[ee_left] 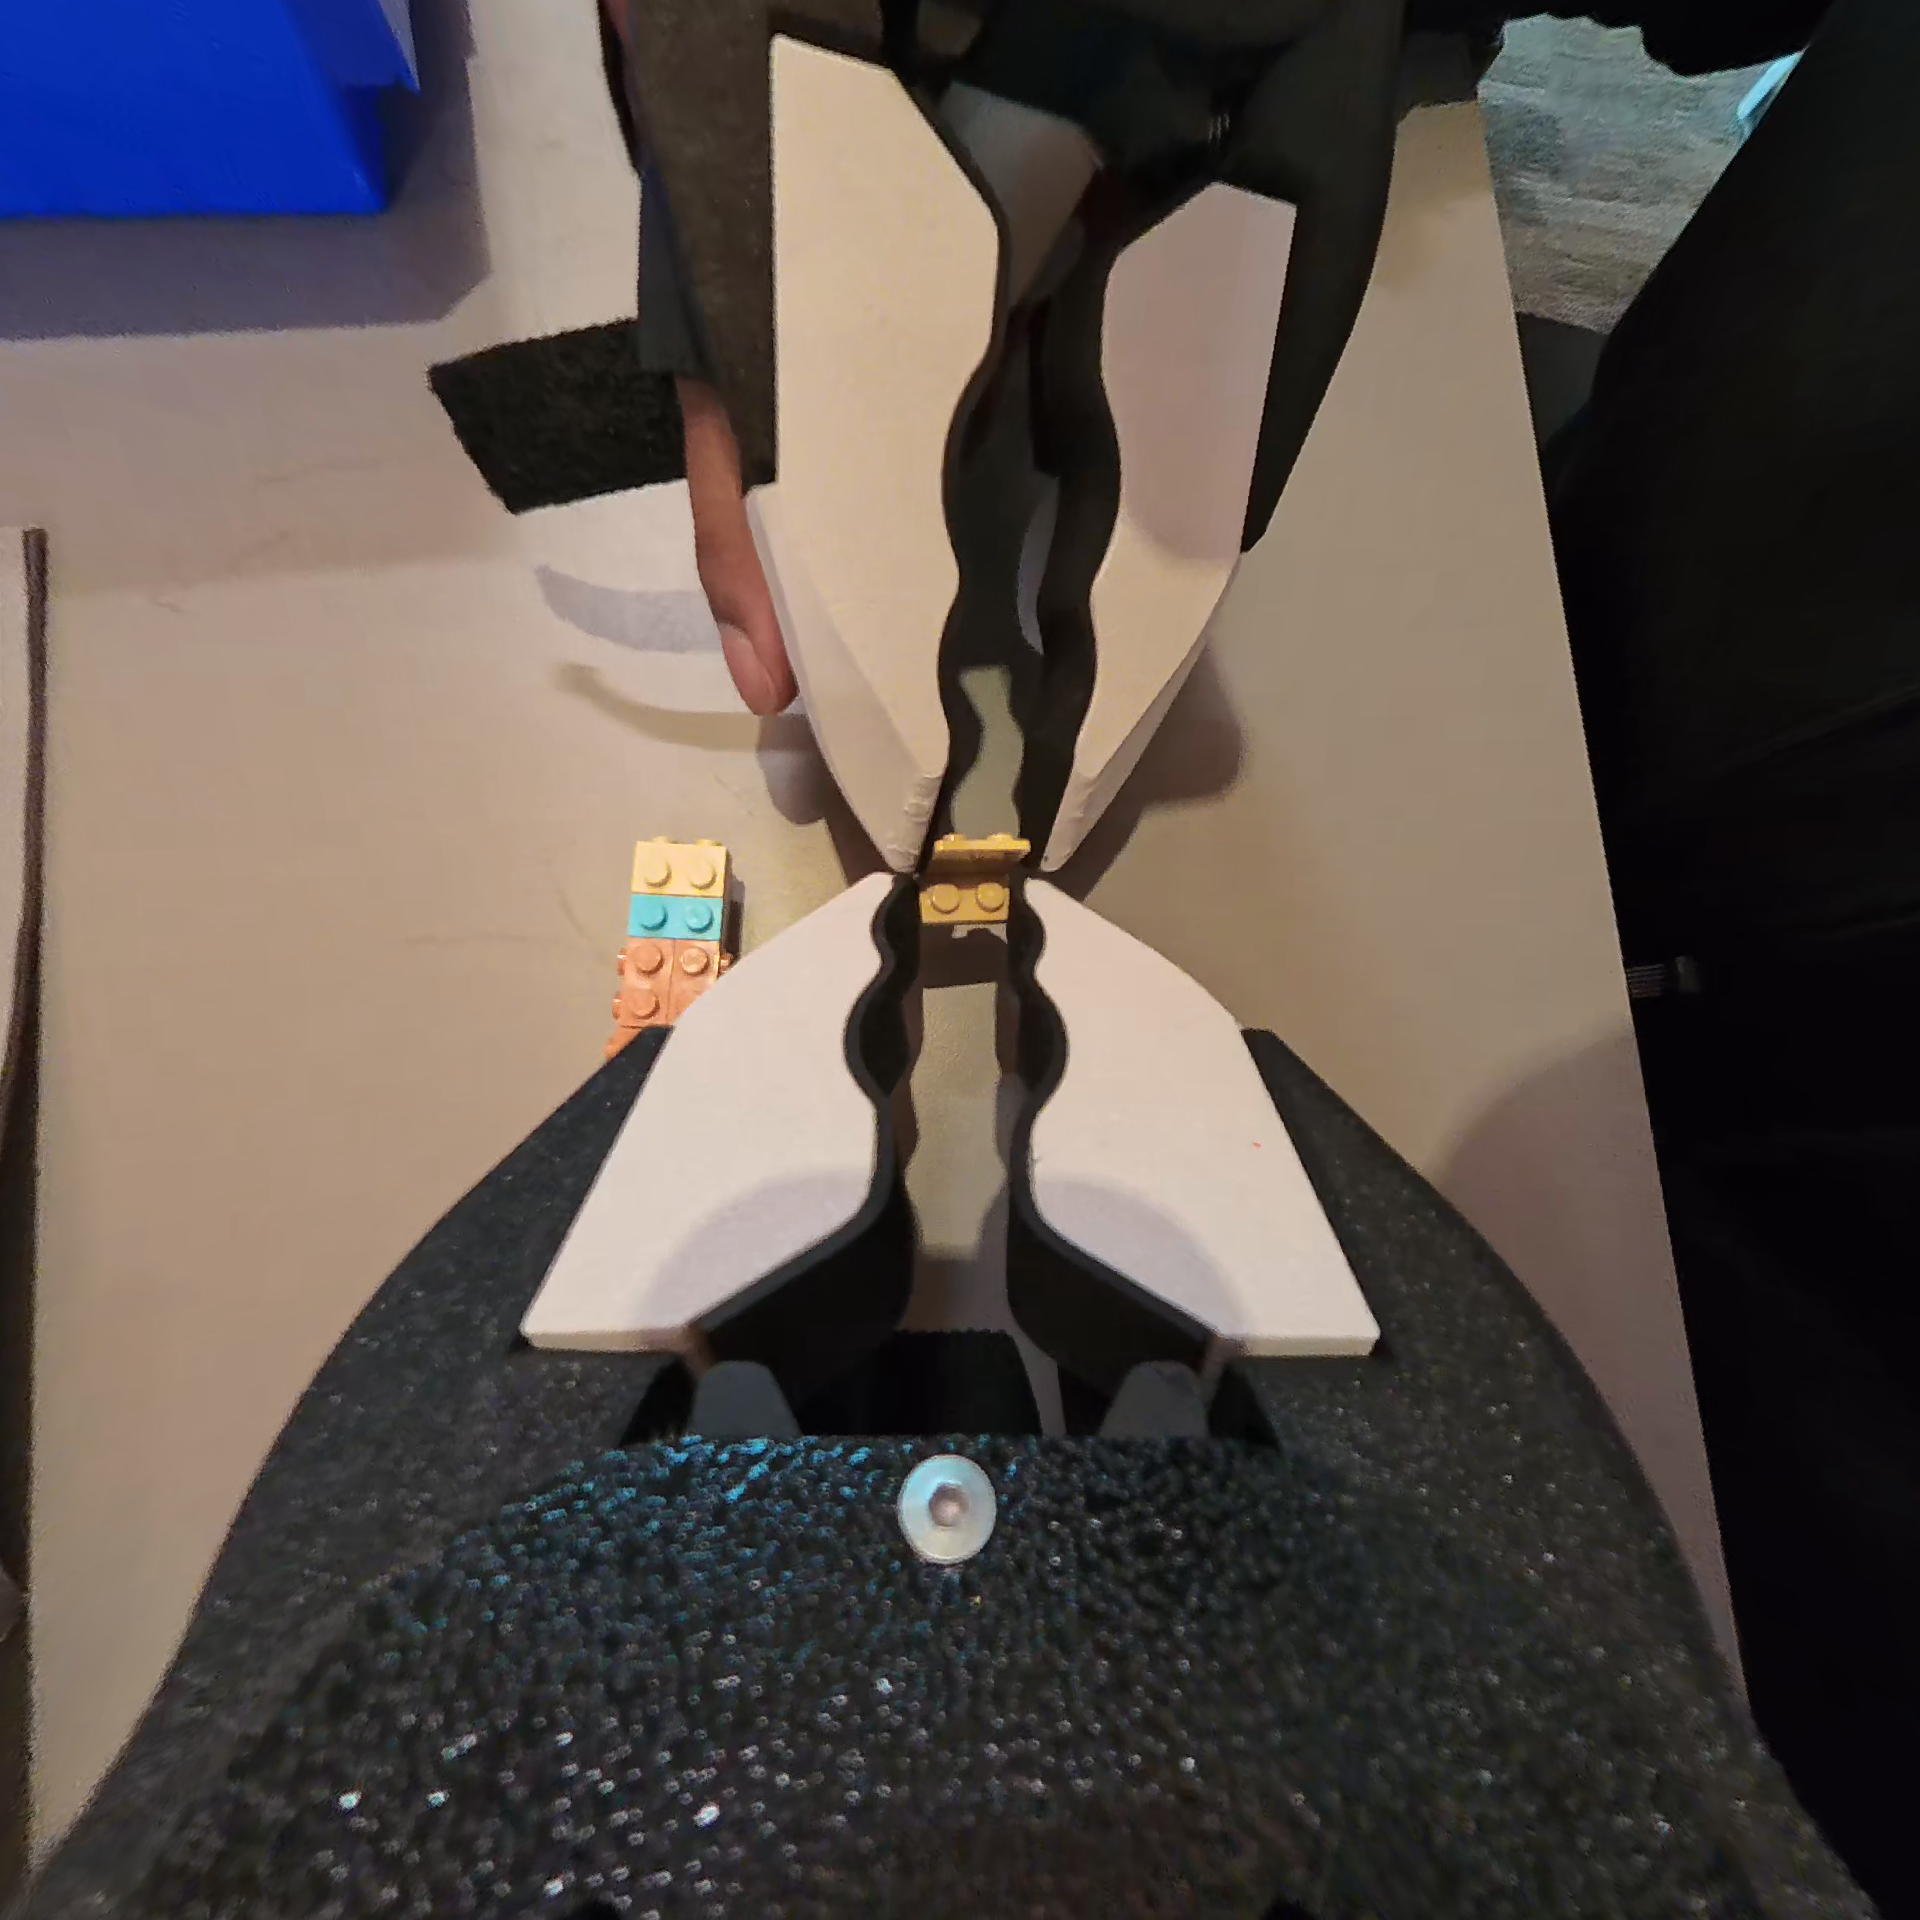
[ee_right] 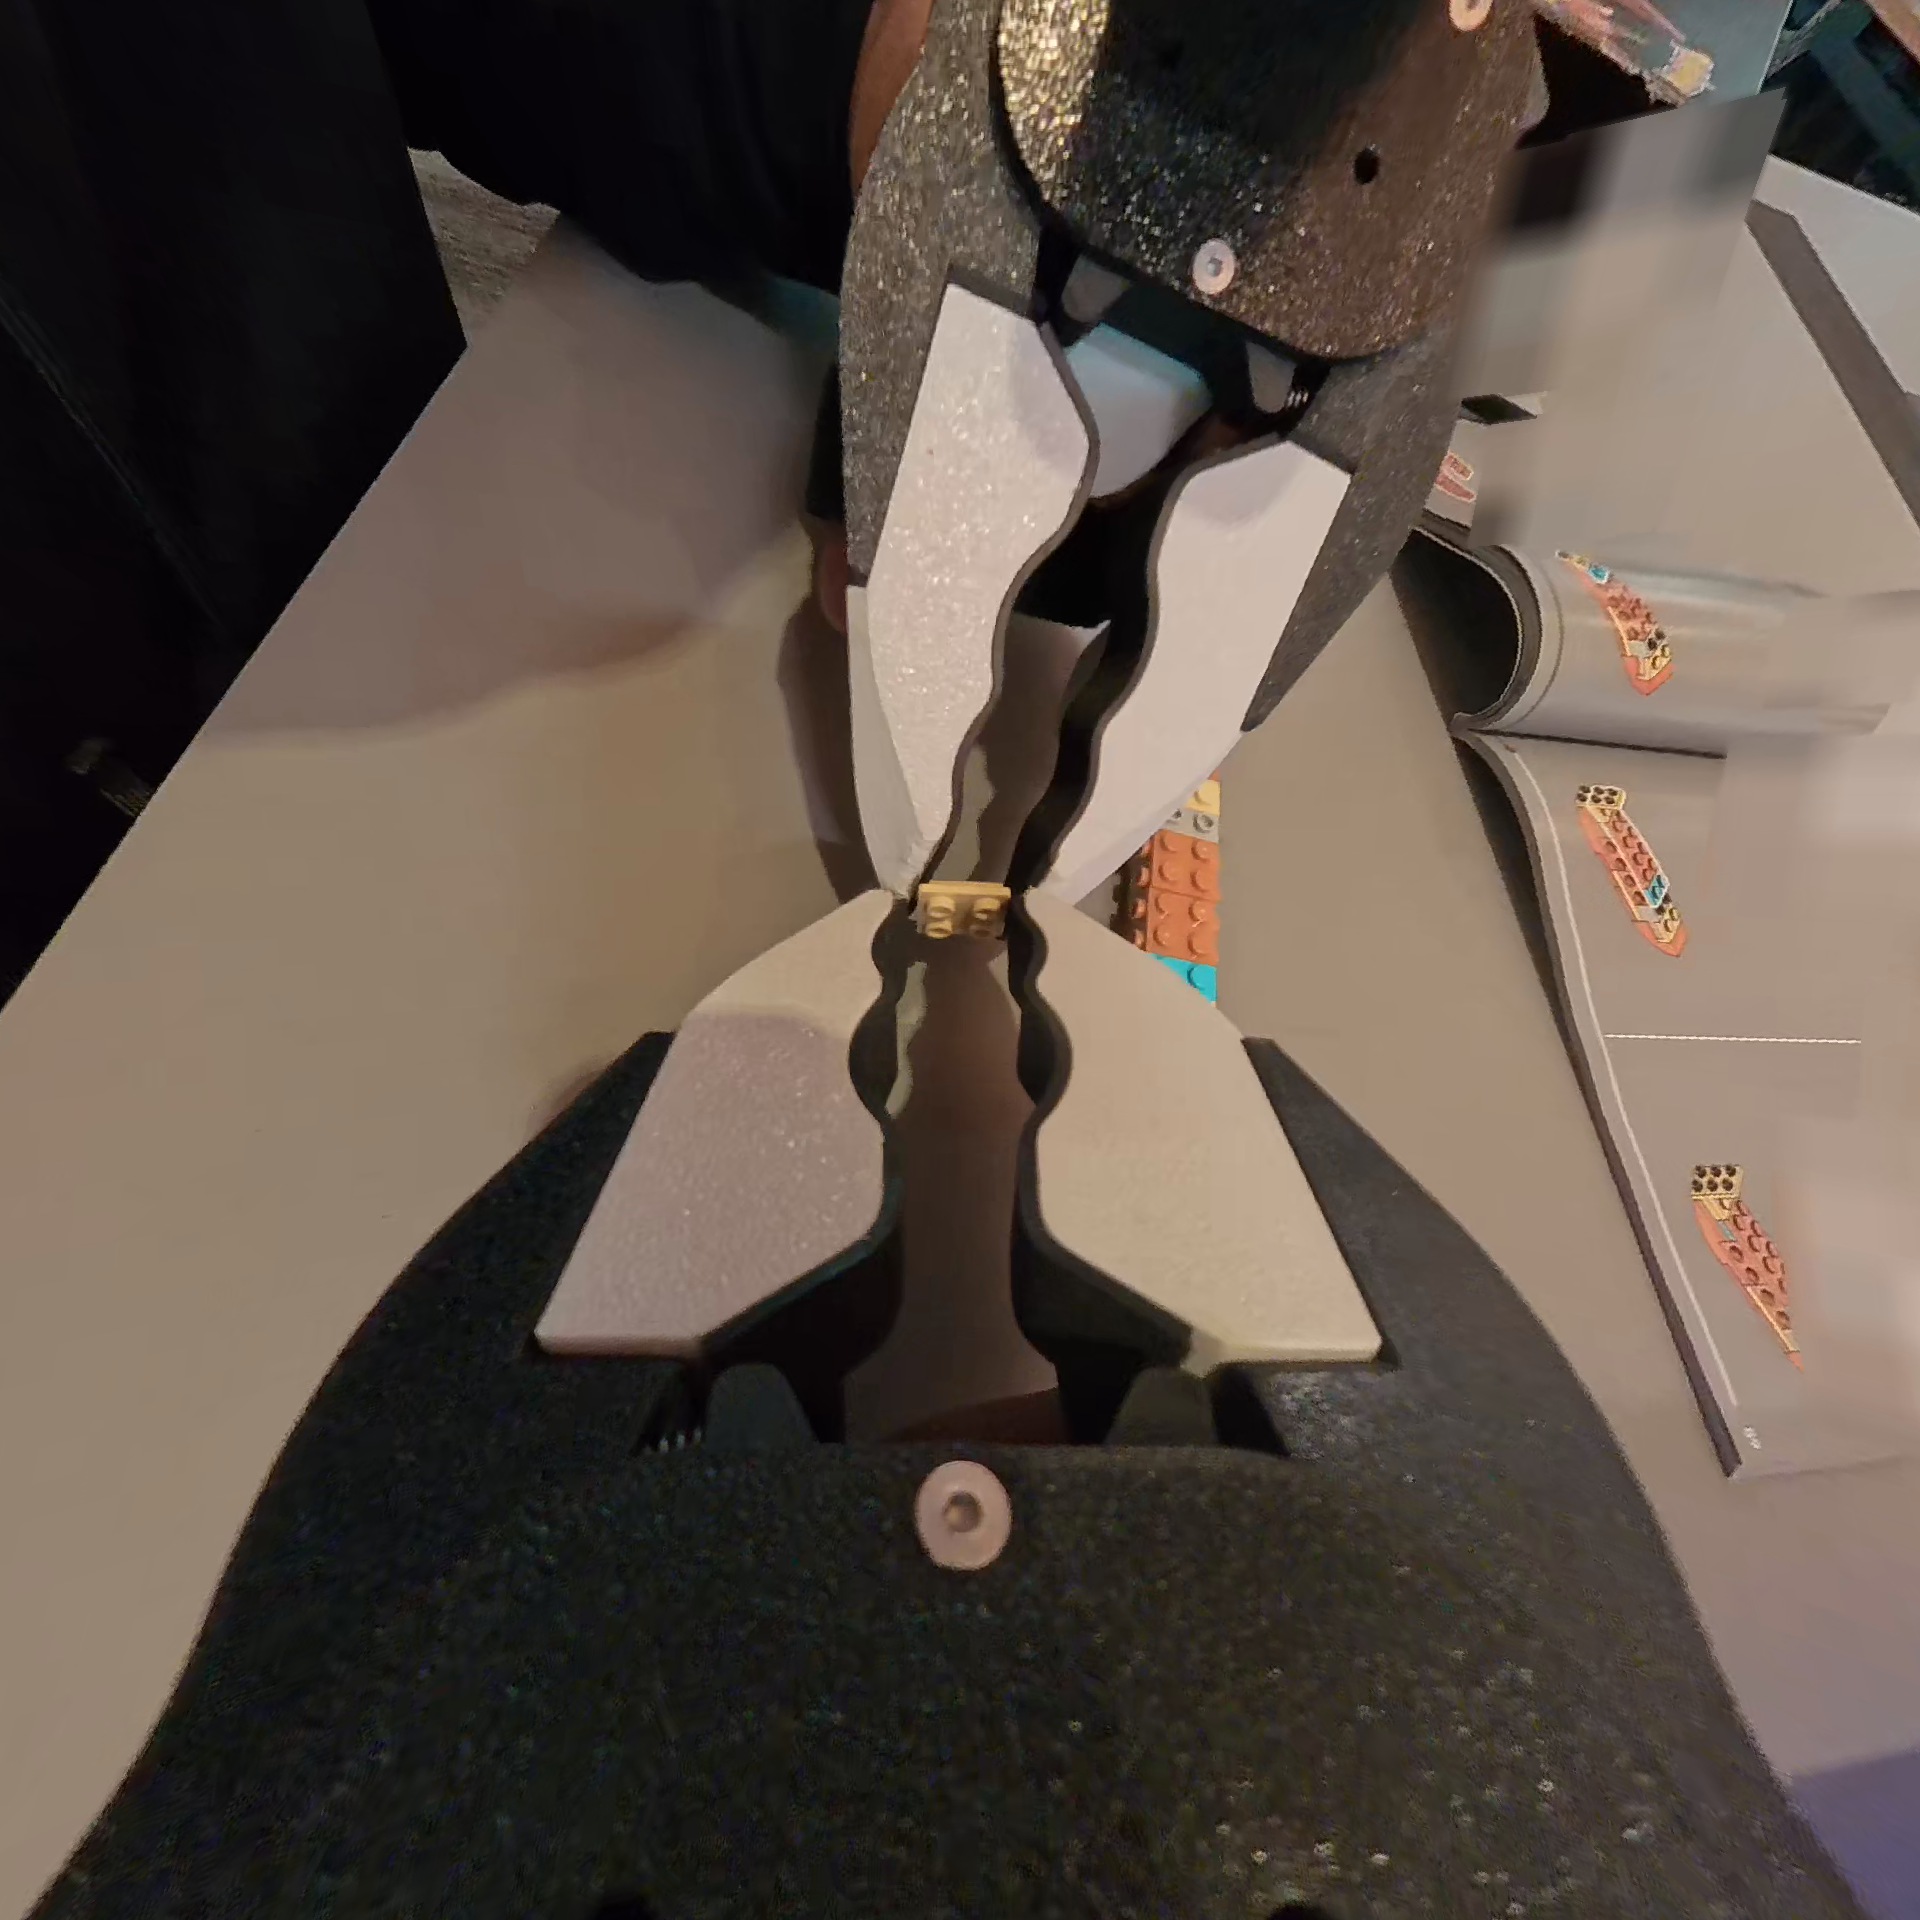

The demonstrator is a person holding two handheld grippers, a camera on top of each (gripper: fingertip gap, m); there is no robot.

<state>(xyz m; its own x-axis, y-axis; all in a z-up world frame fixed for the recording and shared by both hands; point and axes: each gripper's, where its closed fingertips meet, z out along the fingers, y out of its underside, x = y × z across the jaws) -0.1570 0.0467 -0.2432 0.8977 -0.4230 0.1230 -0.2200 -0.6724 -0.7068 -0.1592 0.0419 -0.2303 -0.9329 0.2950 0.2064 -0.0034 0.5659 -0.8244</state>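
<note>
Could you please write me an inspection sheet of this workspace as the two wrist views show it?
Surface: pale beige tabletop, bare around the tools.
Things: small tan studded plastic brick piece between both tools' tips; stack of tan, teal and orange-brown studded bricks lying just beside the left tool.
Clutter: open grey instruction booklet, black foam patch, blue plastic bin.
Grippers: left tool and right tool meet tip to tip, both closed on the tan piece.
Cables: nothing seen.
Surroundings: a person's finger behind the right tool; dark clothing; grey carpet.
</note>
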